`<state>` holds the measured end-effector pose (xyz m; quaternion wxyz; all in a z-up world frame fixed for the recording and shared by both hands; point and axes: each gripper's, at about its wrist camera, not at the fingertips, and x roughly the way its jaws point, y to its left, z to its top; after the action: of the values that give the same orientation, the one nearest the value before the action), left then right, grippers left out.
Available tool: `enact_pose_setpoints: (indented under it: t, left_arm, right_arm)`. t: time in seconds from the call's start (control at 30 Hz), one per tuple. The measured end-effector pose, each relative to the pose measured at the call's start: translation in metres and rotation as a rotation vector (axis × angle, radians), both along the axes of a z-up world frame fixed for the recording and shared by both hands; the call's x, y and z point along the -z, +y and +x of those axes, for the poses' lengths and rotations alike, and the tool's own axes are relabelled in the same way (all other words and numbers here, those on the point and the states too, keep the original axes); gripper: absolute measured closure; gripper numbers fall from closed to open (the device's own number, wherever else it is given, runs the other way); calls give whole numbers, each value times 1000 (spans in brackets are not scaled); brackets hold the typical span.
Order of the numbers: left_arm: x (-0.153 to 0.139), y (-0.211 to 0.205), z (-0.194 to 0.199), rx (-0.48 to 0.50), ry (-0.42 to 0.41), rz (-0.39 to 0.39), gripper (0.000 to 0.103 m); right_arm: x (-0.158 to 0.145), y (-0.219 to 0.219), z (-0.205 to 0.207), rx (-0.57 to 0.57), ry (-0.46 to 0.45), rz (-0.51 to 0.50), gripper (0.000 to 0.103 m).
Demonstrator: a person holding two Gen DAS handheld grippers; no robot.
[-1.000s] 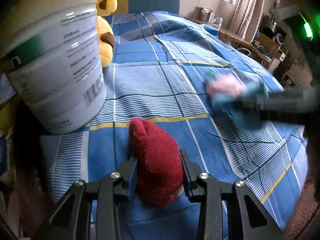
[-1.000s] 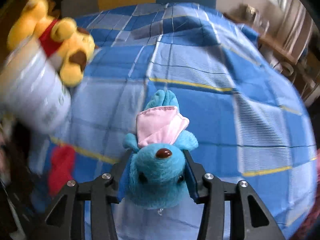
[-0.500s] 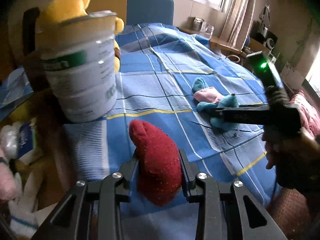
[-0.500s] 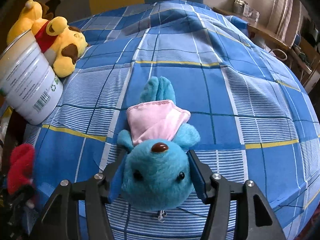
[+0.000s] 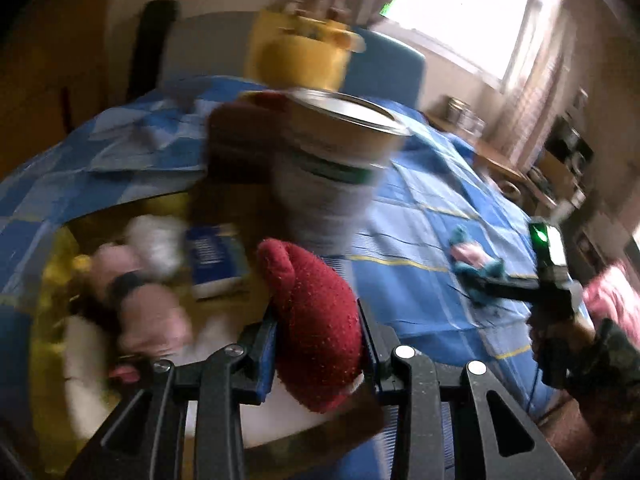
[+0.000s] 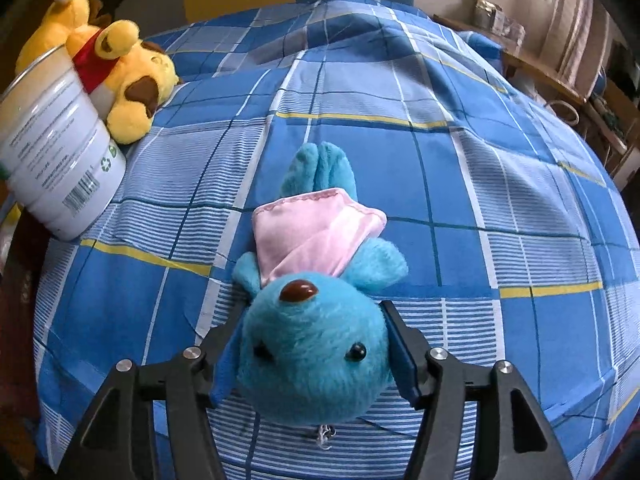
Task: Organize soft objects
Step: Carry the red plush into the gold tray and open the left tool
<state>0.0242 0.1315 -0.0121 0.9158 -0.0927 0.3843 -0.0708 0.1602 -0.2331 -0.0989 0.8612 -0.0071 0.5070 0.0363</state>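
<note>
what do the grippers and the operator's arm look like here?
Both grippers are matte black with angular linkage arms, silver pivot screws and blue pads inside the fingers: left gripper, right gripper. In the left wrist view the right gripper shows side-on, with a lit green light on its housing. The sleeve behind it is dark and camouflage-patterned. No cables are clearly visible.

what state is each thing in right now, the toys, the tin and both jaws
red plush: clamped in left gripper jaws, off the bed
blue plush: lying on the bedspread, head between right gripper jaws, jaws apart
tin: upright, lid off
yellow bear: lying behind the tin
</note>
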Motion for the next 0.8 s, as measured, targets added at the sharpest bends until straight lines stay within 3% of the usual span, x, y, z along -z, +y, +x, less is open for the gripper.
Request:
enact_pose_setpoints:
  t: [0.3, 0.57, 0.8]
  left_arm:
    - [0, 72, -35, -206, 10, 28, 68]
    - [10, 94, -63, -264, 31, 75, 68]
    - [25, 102, -63, -286, 73, 71, 68]
  right_arm:
    - [0, 3, -1, -15, -9, -22, 40]
    - [0, 5, -3, -29, -22, -43, 40]
    - [0, 5, -5, -31, -28, -48, 40]
